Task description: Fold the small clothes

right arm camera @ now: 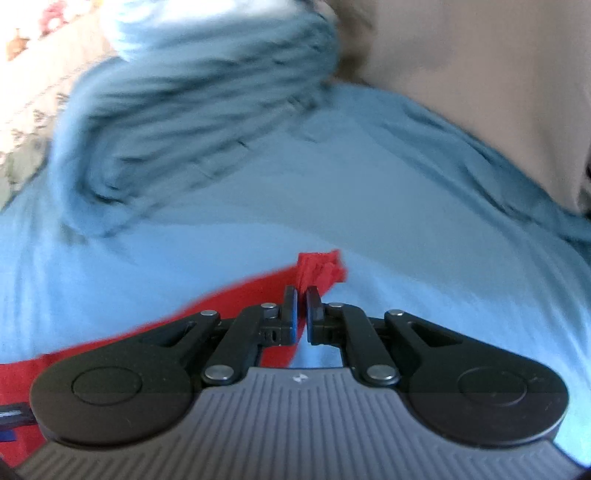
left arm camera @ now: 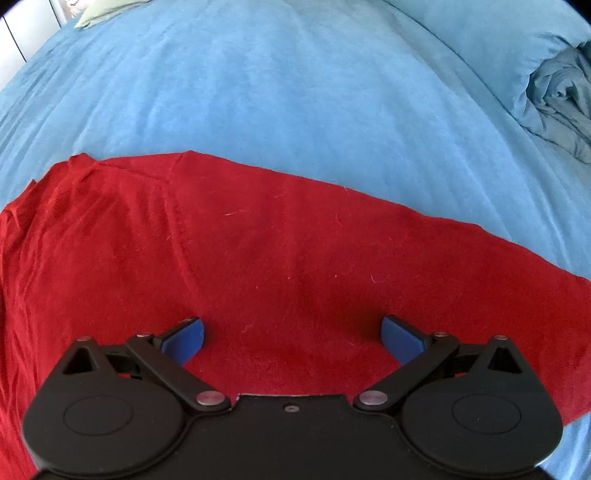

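A red shirt (left arm camera: pixel 258 251) lies spread flat on the blue bedsheet (left arm camera: pixel 280 85). My left gripper (left arm camera: pixel 291 334) is open wide, its blue pads low over the middle of the shirt, empty. In the right wrist view, my right gripper (right arm camera: pixel 302 295) is shut on a bunched corner of the red shirt (right arm camera: pixel 319 267), which sticks out past the fingertips; the rest of the red cloth trails back to the left under the gripper. This view is blurred by motion.
A rumpled blue blanket (left arm camera: pixel 557 99) is heaped at the right of the bed; it shows large and blurred in the right wrist view (right arm camera: pixel 207 110). A beige surface (right arm camera: pixel 480 92) stands behind it. A pale green cloth (left arm camera: pixel 107 13) lies at the far left.
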Tool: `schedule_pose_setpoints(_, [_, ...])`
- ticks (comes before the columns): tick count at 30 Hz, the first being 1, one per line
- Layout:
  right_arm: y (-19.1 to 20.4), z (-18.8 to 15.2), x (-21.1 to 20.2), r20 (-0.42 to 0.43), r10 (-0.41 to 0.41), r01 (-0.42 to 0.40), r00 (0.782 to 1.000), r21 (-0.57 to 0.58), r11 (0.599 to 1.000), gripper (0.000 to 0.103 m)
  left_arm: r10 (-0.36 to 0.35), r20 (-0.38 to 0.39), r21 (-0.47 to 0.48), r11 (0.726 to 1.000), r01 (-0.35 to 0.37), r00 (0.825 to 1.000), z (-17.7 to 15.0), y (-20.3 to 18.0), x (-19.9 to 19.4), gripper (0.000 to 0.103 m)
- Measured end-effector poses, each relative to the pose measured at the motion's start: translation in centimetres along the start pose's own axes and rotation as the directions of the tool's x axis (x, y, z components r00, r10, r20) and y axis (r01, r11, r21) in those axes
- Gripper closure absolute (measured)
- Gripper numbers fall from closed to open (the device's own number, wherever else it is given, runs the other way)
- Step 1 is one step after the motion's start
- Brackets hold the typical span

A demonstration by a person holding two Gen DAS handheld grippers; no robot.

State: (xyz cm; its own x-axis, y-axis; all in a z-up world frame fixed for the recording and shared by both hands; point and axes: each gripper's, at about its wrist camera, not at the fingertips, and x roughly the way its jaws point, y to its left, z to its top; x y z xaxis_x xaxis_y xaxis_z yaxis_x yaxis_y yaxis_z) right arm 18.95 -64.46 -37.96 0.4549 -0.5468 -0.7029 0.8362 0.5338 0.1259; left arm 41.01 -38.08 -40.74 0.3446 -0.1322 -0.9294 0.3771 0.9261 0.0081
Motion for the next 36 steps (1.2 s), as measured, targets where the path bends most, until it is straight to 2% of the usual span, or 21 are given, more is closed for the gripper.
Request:
schedule_pose_setpoints(5, [6.3, 1.5, -4.1, 0.052, 0.139, -0.135, 0.989, -0.075, 0.988, 0.083, -0.009, 0.038, 0.023, 1.000, 0.008, 0.999, 0.7, 3.0, -2.9, 0.000])
schedule_pose_setpoints(8, [11.5, 1.9, -6.6, 0.072, 0.252, -0.241, 0.965, -0.127, 0.962, 0.083, -0.008, 0.064, 0.011, 1.000, 0.007, 0.998, 0.8, 6.7, -5.1, 0.000])
schedule_pose_setpoints(10, [15.1, 1.7, -8.1, 0.069, 0.333, -0.320, 0.940, -0.157, 0.934, 0.083, 0.014, 0.079, -0.003, 1.000, -0.014, 0.997, 0.7, 9.6, -6.4, 0.000])
schedule_pose_setpoints(13, [21.3, 0.5, -10.6, 0.043, 0.462, -0.444, 0.886, -0.210, 0.871, 0.083, 0.065, 0.094, -0.038, 0.997, -0.061, 0.993, 0.2, 14.8, -8.1, 0.000])
schedule_pose_setpoints(15, [25.6, -1.1, -12.2, 0.012, 0.547, -0.527, 0.837, -0.251, 0.812, 0.083, 0.097, 0.101, -0.067, 0.994, -0.090, 0.990, -0.6, 18.3, -8.9, 0.000])
schedule_pose_setpoints(20, [35.1, -8.2, -14.9, -0.122, 0.721, -0.711, 0.683, -0.337, 0.617, 0.083, 0.154, 0.072, -0.157, 0.978, -0.141, 0.986, -2.8, 27.1, -8.6, 0.000])
schedule_pose_setpoints(22, [38.2, -12.3, -14.9, -0.192, 0.730, -0.736, 0.656, -0.380, 0.561, 0.083, 0.167, 0.050, -0.192, 0.969, -0.154, 0.985, -4.0, 30.1, -7.9, 0.000])
schedule_pose_setpoints(24, [40.4, -16.3, -14.4, -0.259, 0.717, -0.742, 0.647, -0.430, 0.514, 0.083, 0.174, 0.028, -0.224, 0.961, -0.163, 0.984, -5.2, 32.2, -7.2, 0.000])
schedule_pose_setpoints(27, [41.8, -21.3, -13.1, -0.347, 0.675, -0.742, 0.652, -0.478, 0.470, 0.083, 0.177, 0.012, -0.260, 0.951, -0.168, 0.984, -6.6, 34.8, -6.2, 0.000])
schedule_pose_setpoints(33, [42.4, -26.1, -11.4, -0.430, 0.609, -0.730, 0.666, -0.545, 0.413, 0.083, 0.169, -0.001, -0.282, 0.946, -0.163, 0.986, -8.7, 37.2, -6.0, 0.000])
schedule_pose_setpoints(36, [42.6, -27.6, -10.9, -0.458, 0.580, -0.724, 0.674, -0.566, 0.394, 0.083, 0.167, 0.007, -0.280, 0.947, -0.159, 0.986, -8.5, 37.6, -5.8, 0.000])
